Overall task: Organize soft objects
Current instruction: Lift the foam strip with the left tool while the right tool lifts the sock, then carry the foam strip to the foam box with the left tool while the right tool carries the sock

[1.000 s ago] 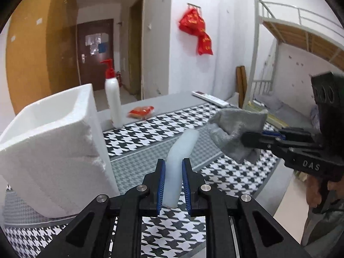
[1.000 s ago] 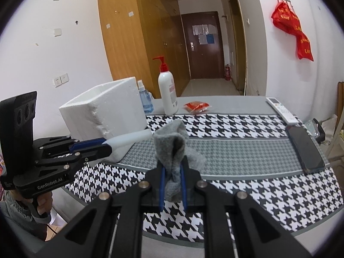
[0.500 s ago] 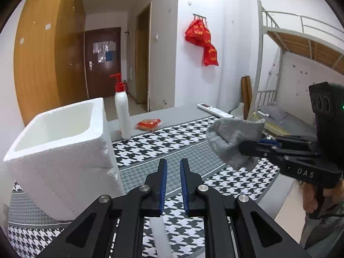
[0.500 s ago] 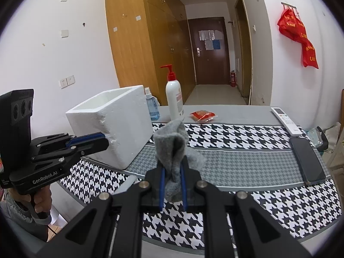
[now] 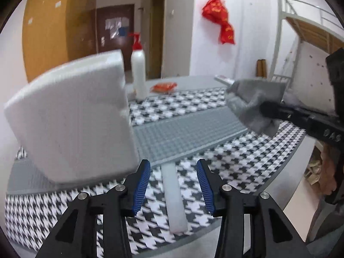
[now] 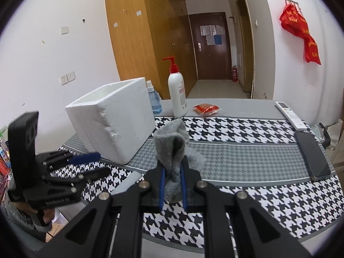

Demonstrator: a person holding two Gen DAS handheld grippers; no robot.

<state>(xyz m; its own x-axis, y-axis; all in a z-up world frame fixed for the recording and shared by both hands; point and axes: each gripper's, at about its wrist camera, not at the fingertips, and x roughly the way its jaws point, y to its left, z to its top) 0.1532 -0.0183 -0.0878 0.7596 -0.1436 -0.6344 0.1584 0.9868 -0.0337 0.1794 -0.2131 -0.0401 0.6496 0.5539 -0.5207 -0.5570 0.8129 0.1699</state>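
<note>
A houndstooth cloth [image 6: 247, 129] covers the grey table [image 6: 236, 105], near a wooden wardrobe [image 6: 139, 32] and a dark door [image 6: 211, 47]. The left gripper [image 5: 173, 181] is opening its jaws around a pale strip [image 5: 174, 195] lying flat on the cloth beside the foam box [image 6: 111, 118], pads clear of it. The right gripper [image 6: 173, 190] pinches a grey sock [image 6: 172, 142] above the table.

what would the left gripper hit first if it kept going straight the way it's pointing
Probably the translucent white strip lying on the houndstooth cloth, right between the left gripper's opening jaws; depth is uncertain.
</note>
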